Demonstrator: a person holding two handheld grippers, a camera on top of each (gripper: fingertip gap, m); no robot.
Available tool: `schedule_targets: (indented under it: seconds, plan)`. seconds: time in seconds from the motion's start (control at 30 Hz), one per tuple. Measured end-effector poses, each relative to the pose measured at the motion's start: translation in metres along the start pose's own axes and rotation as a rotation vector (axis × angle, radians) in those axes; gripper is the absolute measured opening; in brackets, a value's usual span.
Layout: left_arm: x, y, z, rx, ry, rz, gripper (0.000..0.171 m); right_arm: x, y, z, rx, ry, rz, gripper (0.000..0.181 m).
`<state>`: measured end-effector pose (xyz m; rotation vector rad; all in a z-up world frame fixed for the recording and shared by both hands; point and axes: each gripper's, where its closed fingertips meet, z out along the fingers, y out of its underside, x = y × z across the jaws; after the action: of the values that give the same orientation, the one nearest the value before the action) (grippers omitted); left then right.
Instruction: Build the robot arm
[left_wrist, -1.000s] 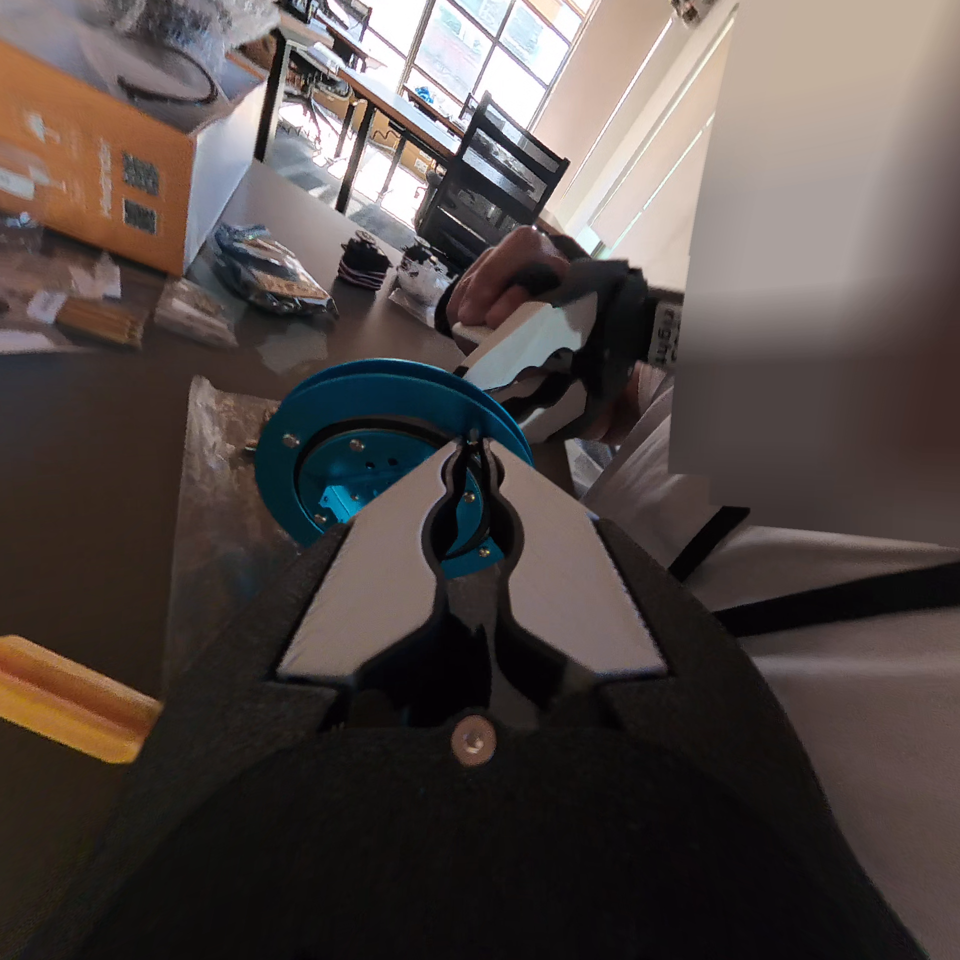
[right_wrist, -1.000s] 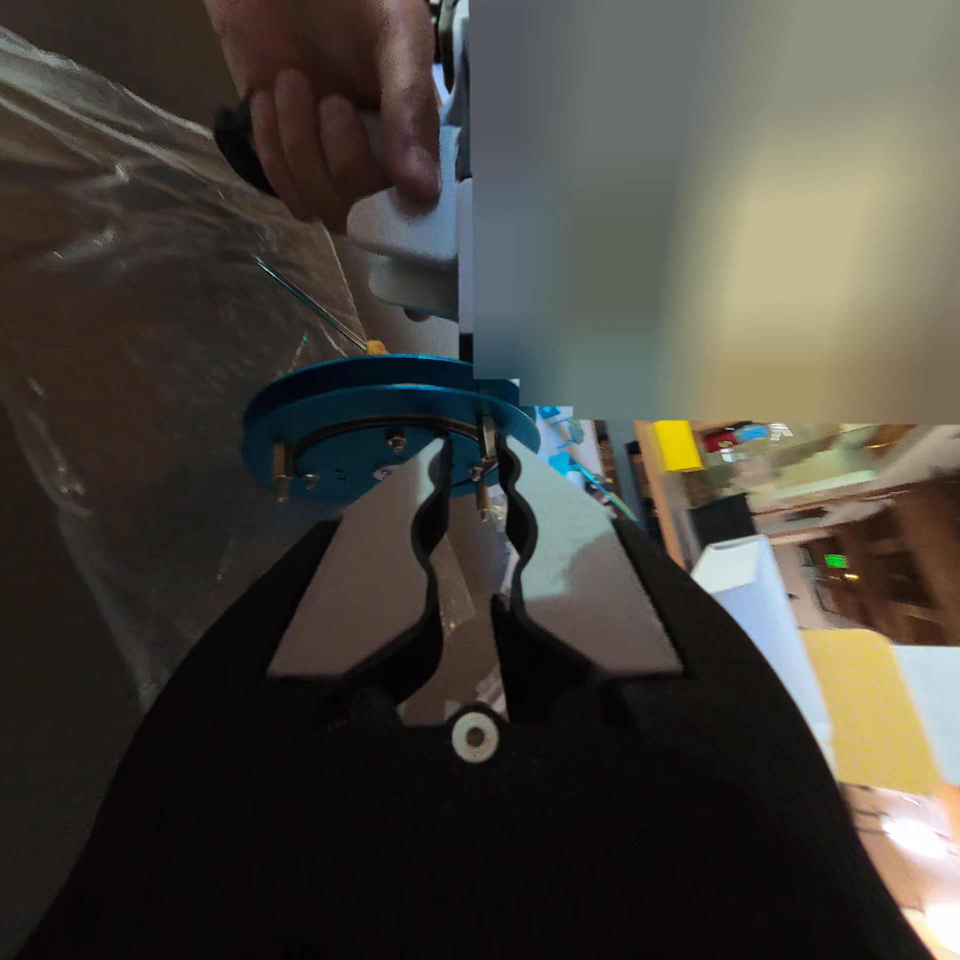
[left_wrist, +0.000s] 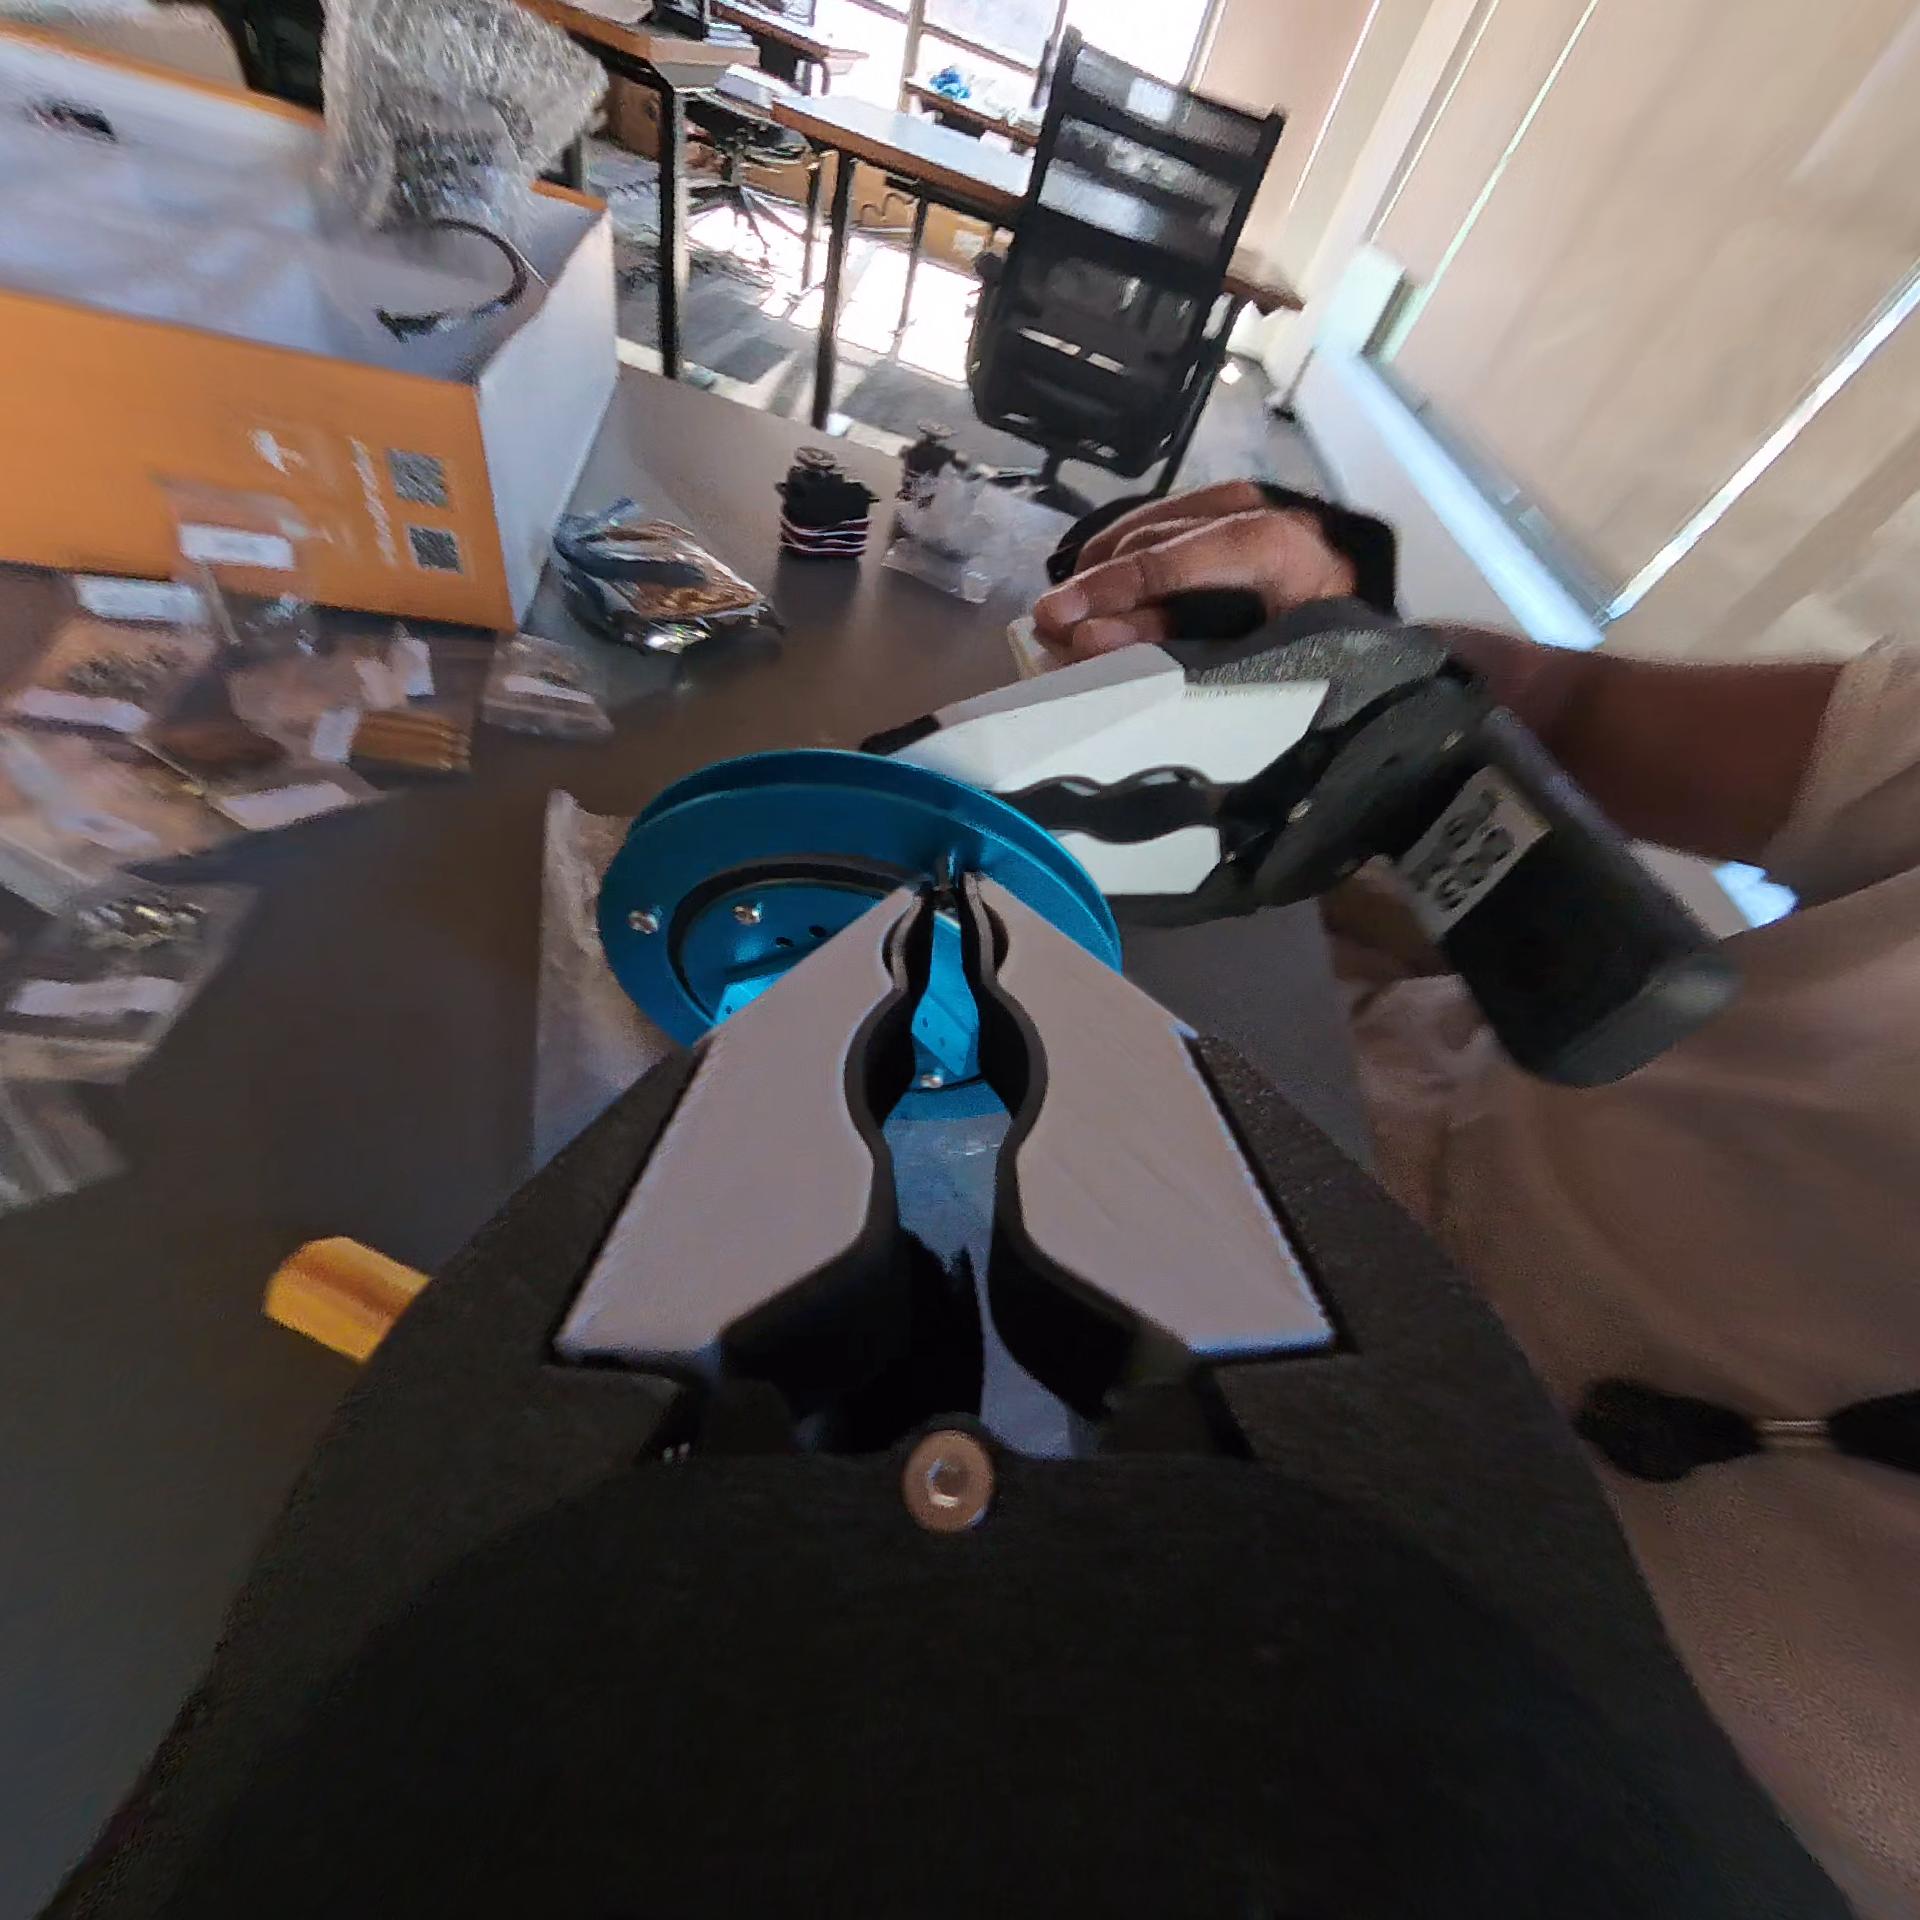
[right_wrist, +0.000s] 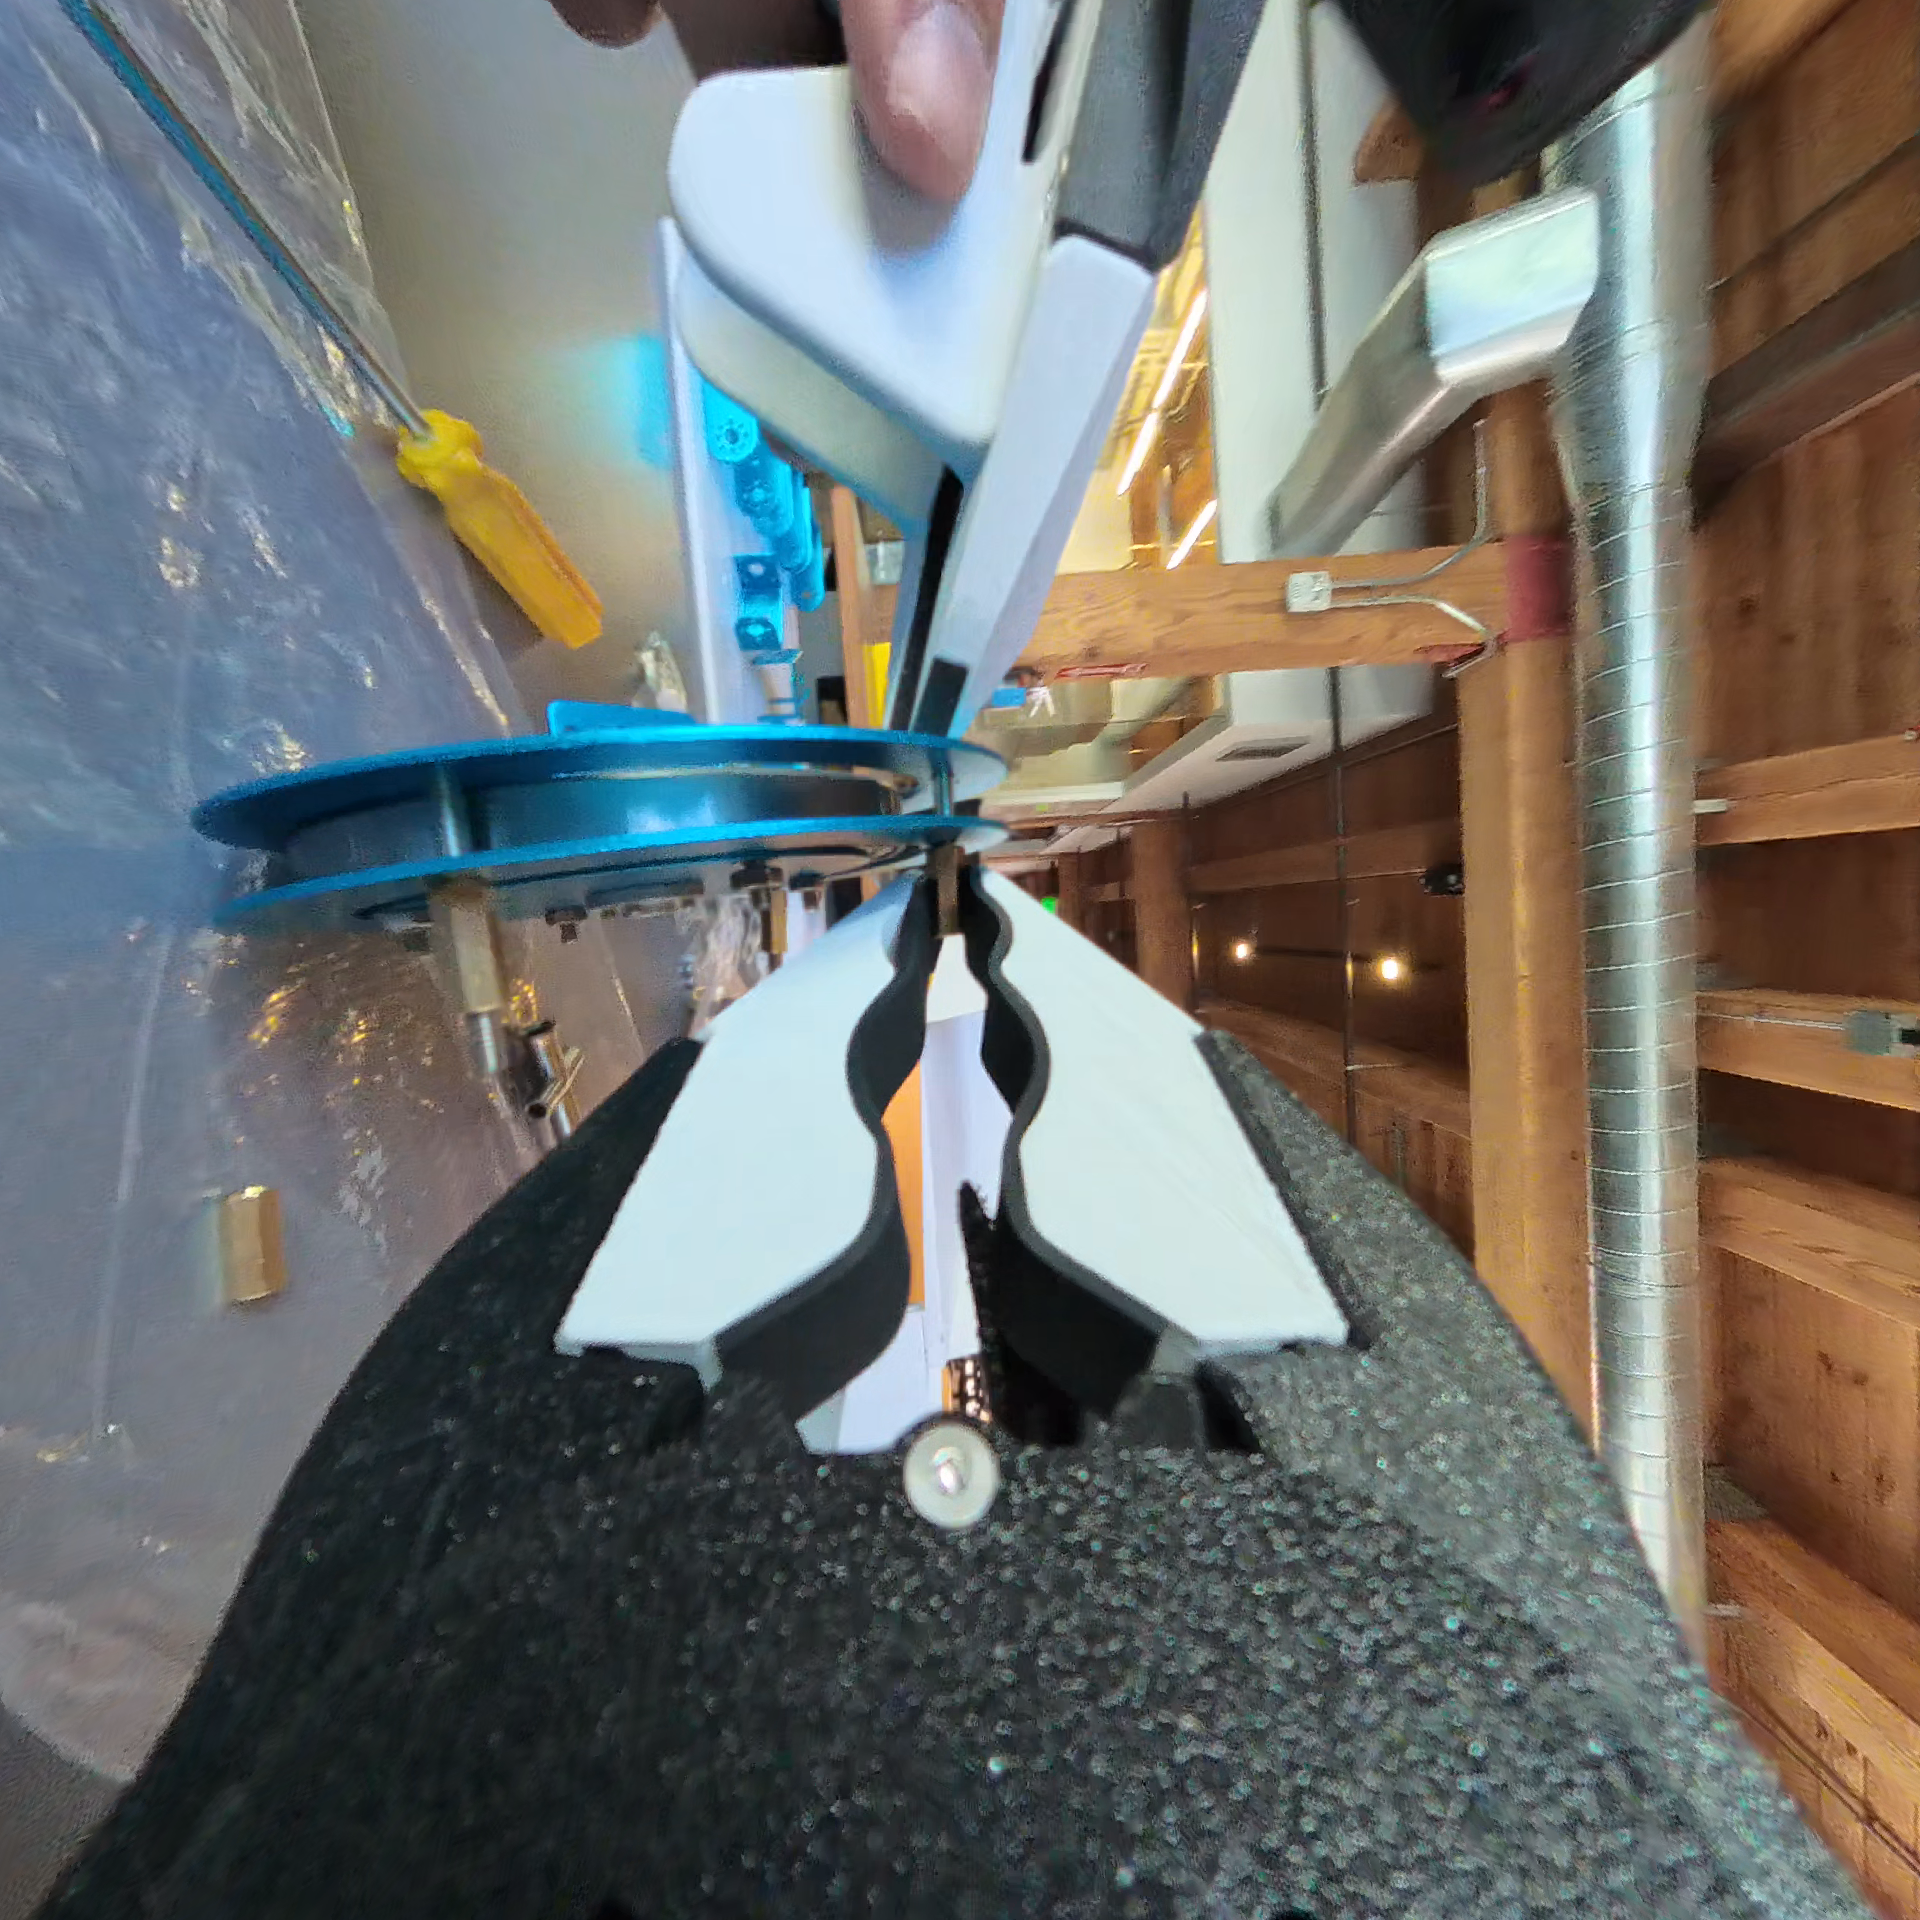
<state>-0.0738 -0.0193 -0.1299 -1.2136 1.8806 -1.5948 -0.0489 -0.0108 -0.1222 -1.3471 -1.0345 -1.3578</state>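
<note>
Blue metal double-disc assembly (left_wrist: 790, 831), two round plates joined by brass standoffs (right_wrist: 473, 951), stands on edge over clear plastic on the dark tabletop (left_wrist: 312, 1039). Left gripper (left_wrist: 943, 891) jaws clamped on its rim; right gripper (right_wrist: 945, 894) jaws clamped on a standoff. Yellow-handled screwdriver (right_wrist: 488, 520) nearby.

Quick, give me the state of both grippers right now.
Left gripper: shut on the rim of the blue disc assembly.
Right gripper: shut on a brass standoff under that same assembly.
</note>
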Motion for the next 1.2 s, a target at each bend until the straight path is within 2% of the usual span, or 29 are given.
schedule_targets:
  seconds: [0.1, 0.37, 0.47, 0.6, 0.67, 0.73, 0.77, 0.83, 0.93, 1.0, 1.1, 1.2]
  plan:
    - [-0.002, 0.001, 0.001, -0.037, -0.111, 0.199, 0.003, -0.003, 0.001, -0.001, -0.044, -0.119, 0.022, 0.004]
    - [-0.005, 0.003, 0.002, -0.159, -0.438, 0.890, 0.003, -0.016, -0.001, -0.015, -0.162, -0.829, 0.299, 0.004]
    - [-0.006, 0.001, 0.002, -0.160, -0.517, 1.030, 0.003, -0.021, -0.005, -0.023, -0.198, -1.164, 0.515, 0.004]
    - [-0.002, 0.002, 0.003, -0.171, -0.654, 1.352, 0.002, -0.022, -0.017, -0.044, -0.276, -1.746, 0.949, 0.005]
    - [-0.005, 0.001, 0.000, -0.203, -0.745, 1.498, 0.002, -0.019, -0.024, -0.048, -0.336, -1.975, 1.191, 0.004]
    - [-0.009, 0.000, -0.001, -0.204, -0.735, 1.441, 0.002, -0.017, -0.027, -0.047, -0.378, -2.084, 1.329, 0.005]
    - [-0.009, 0.000, -0.001, -0.191, -0.700, 1.355, 0.002, -0.018, -0.026, -0.046, -0.360, -2.067, 1.299, 0.005]
    - [-0.011, 0.002, 0.001, -0.173, -0.597, 1.092, 0.003, -0.020, -0.023, -0.042, -0.310, -1.934, 1.158, 0.005]
    - [-0.007, 0.006, 0.003, -0.156, -0.381, 0.623, 0.003, -0.022, -0.017, -0.032, -0.238, -1.630, 0.928, 0.006]
    - [0.000, 0.008, 0.004, -0.136, -0.247, 0.392, 0.003, -0.023, -0.017, -0.029, -0.208, -1.424, 0.807, 0.007]
    - [0.006, 0.011, 0.002, -0.126, -0.106, 0.166, 0.003, -0.029, -0.012, -0.025, -0.193, -1.122, 0.558, 0.007]
    - [0.007, 0.012, 0.000, -0.116, -0.028, 0.036, 0.002, -0.024, -0.008, -0.015, -0.179, -0.820, 0.317, 0.005]
